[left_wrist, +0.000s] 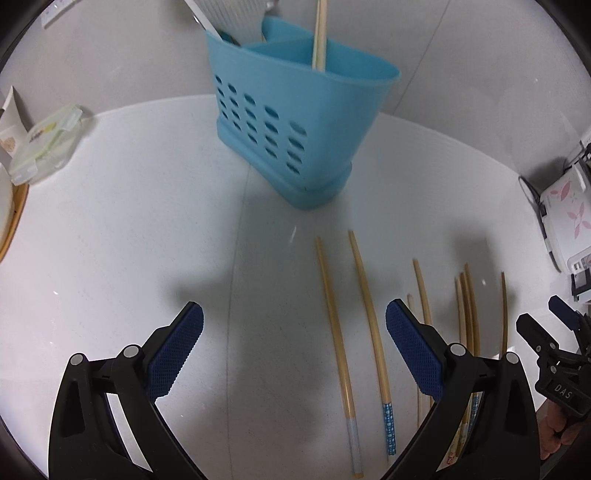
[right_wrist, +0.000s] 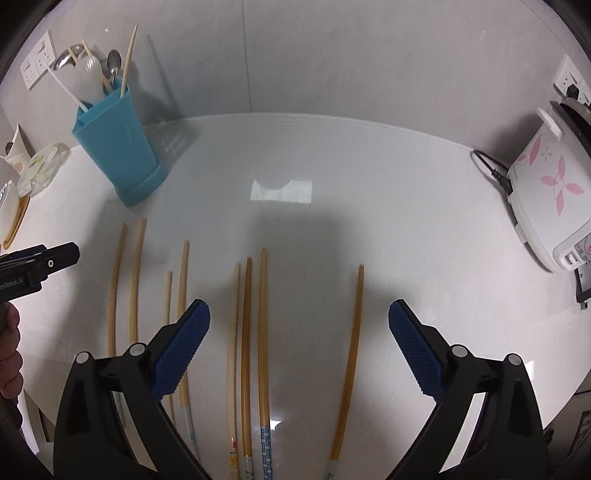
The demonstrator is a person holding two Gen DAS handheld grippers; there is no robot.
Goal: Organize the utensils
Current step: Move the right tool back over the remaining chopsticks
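The left gripper [left_wrist: 294,325] stands wide open with nothing between its blue ribbed pads [left_wrist: 177,352], hovering over the white countertop [left_wrist: 129,240]. Between its fingers, toward the right one, lie two bamboo chopsticks [left_wrist: 334,325] side by side, one with a pale end and one with a blue-patterned end [left_wrist: 389,428], both pointing away from the claw. Past the right finger more chopsticks lie in a loose row, partly hidden behind it. Straight ahead of the claw, well beyond the chopstick tips, stands the blue utensil holder [left_wrist: 295,122], its near wall pierced with oval holes; a pair of chopsticks [left_wrist: 319,35] stands upright in its front compartment. Far off to the left sits a clear lidded food container [left_wrist: 44,147]. The right gripper [right_wrist: 299,325] is likewise spread wide and holds nothing, its pads [right_wrist: 415,350] clear of everything. Three chopsticks [right_wrist: 245,332] lie close together between its fingers, nearer the left one, and a single chopstick [right_wrist: 351,339] lies apart toward the right finger. Left of the claw, four more chopsticks lie in the row (two of them run under the left finger). The holder sits far ahead and to the left, filled with spoons [right_wrist: 114,61] and a white ladle [right_wrist: 86,79]. Far right stands a white rice cooker [right_wrist: 550,192] with pink petals.
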